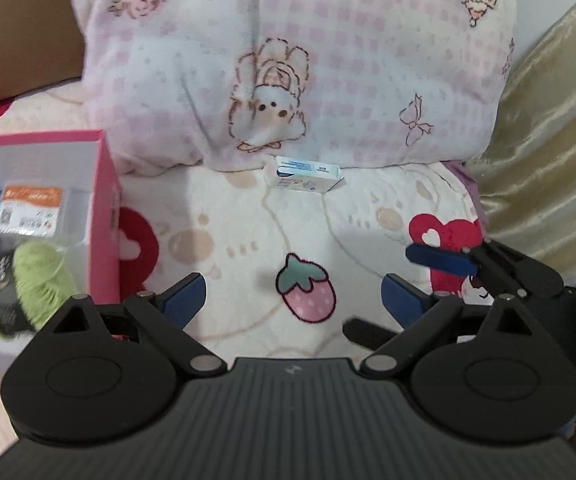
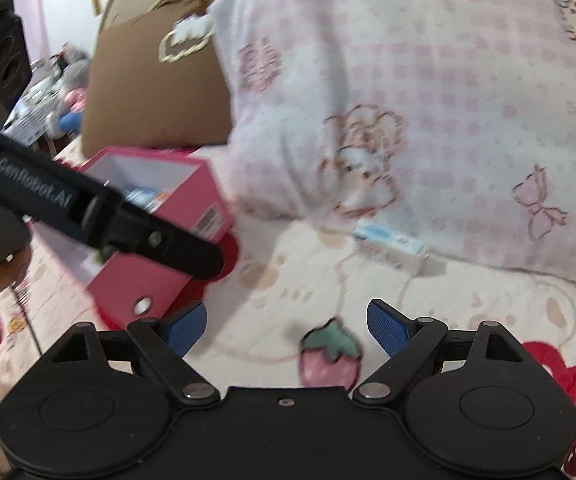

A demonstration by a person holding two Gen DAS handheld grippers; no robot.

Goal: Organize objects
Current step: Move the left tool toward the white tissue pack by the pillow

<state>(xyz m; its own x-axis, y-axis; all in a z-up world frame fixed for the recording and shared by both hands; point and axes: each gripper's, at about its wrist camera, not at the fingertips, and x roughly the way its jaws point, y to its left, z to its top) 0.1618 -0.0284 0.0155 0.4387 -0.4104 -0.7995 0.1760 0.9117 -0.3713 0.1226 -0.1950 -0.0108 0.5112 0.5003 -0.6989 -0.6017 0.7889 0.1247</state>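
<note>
Left gripper [image 1: 292,294] and right gripper [image 2: 287,328]: both spread wide, empty. "GenRobot.AI" read on left gripper. Small box [image 1: 308,176] print illegible; pink box [image 1: 106,216] beside.

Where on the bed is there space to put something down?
The blanket is bare between the pink box on the left and the small white carton by the pillow. The box is crowded: green yarn and packets fill it. Both open grippers, left and right, hang over that bare patch.

Pink box [image 1: 108,216]; green yarn [image 1: 28,284]; pink-checked pillow [image 1: 328,60]; cream blanket [image 1: 248,220] with strawberry print; blue-white carton [image 1: 308,174].
</note>
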